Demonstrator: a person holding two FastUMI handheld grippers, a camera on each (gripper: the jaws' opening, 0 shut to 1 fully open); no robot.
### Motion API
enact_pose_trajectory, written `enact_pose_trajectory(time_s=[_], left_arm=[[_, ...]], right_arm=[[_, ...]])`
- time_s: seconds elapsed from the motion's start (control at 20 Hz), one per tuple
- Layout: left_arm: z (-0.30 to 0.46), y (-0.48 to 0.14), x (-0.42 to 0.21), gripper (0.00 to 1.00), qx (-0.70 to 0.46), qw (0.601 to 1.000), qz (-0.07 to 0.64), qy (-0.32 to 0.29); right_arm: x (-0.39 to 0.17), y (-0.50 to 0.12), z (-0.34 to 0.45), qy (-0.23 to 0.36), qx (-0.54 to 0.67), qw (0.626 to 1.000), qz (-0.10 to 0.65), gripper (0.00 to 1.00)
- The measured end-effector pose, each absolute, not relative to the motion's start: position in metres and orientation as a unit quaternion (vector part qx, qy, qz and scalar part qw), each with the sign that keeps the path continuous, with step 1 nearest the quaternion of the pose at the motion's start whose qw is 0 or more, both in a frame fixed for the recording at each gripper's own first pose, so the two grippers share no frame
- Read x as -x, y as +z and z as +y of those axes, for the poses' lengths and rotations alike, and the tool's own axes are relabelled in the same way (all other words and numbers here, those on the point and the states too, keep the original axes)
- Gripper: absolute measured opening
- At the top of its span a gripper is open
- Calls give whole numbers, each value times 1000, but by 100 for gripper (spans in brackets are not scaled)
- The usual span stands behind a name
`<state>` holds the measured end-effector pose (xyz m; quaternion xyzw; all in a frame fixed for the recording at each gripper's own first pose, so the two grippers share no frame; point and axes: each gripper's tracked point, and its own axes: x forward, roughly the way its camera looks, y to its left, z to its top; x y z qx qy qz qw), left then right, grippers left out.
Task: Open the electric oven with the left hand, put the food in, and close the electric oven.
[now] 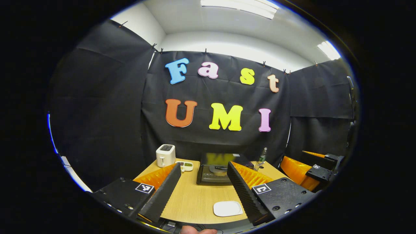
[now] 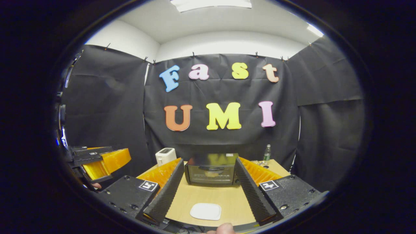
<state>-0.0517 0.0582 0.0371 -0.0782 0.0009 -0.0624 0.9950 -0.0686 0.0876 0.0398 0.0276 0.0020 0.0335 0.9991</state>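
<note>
Black cloth is hanging around a booth under ceiling lights, and a wooden table is sitting in front. The oven is standing at the table's back, door shut. A toaster is standing left of it, and a white plate is lying near. Left gripper and right gripper are hovering with jaws apart, likely readying an approach.
</note>
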Motion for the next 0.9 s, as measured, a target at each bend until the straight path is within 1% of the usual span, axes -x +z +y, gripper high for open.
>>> enact_pose_trajectory(time_s=[0.25,0.4,0.55,0.9], left_arm=[[55,37,70,94,78,996,13,-49],[53,42,83,94,77,996,9,-44],[55,34,89,94,70,997,17,-35],[60,36,90,94,62,997,17,-45]], right_arm=[[81,36,75,40,-36,999,4,99],[85,30,71,39,-45,998,5,99],[91,25,69,41,-48,998,10,99],[94,32,67,14,-56,998,9,99]])
